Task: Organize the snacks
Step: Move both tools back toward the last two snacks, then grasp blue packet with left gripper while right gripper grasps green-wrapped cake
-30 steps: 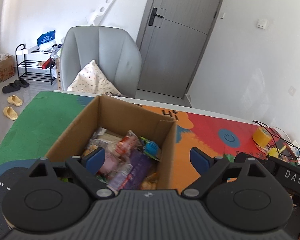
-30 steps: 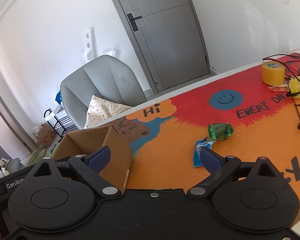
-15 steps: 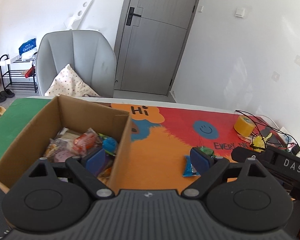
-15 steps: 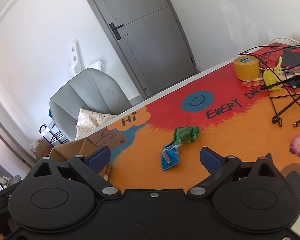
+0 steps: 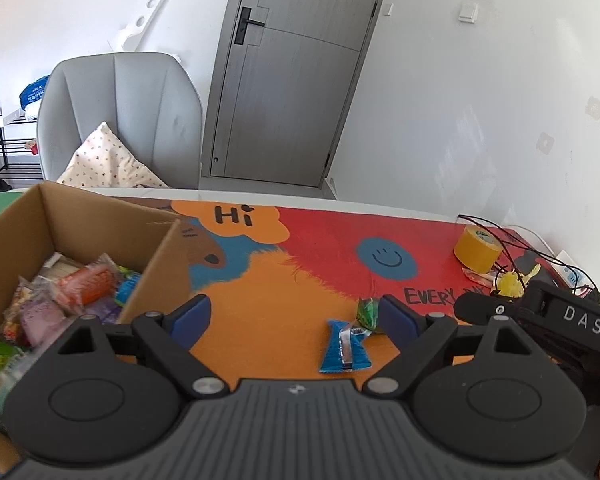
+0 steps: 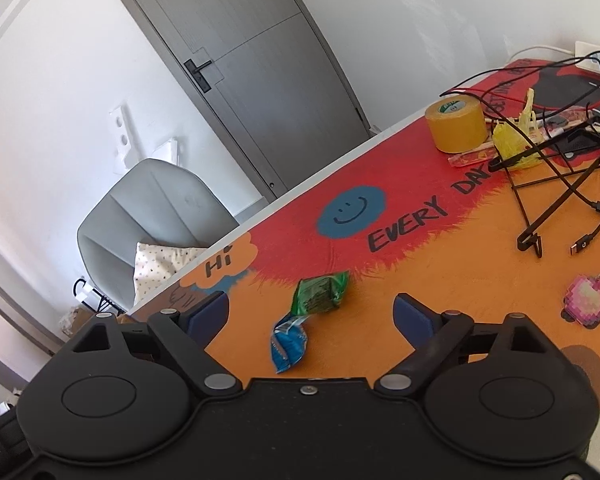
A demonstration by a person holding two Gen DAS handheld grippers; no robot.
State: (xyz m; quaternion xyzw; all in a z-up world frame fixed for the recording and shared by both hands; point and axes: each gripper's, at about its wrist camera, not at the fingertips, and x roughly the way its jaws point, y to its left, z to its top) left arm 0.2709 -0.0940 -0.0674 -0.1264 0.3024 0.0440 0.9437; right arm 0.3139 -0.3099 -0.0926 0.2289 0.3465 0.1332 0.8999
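A blue snack packet (image 5: 345, 347) and a green snack packet (image 5: 367, 311) lie on the orange part of the table mat. They also show in the right wrist view, blue (image 6: 289, 341) and green (image 6: 320, 293). My left gripper (image 5: 294, 318) is open and empty, above the mat just right of the cardboard box (image 5: 80, 216), which holds several wrapped snacks (image 5: 86, 284). My right gripper (image 6: 312, 314) is open and empty, hovering over both packets, which lie between its fingers in view. The right gripper's body (image 5: 556, 320) shows at the right of the left wrist view.
A yellow tape roll (image 6: 456, 125), a yellow wrapper (image 6: 508, 140) and tangled black cables (image 6: 560, 184) crowd the mat's far right. A pink pixel keychain (image 6: 586, 300) lies at right. A grey chair (image 5: 116, 120) with a cushion stands behind the table.
My left gripper has swung right, from over the box to the open mat. My right gripper has moved right and closer to the two packets.
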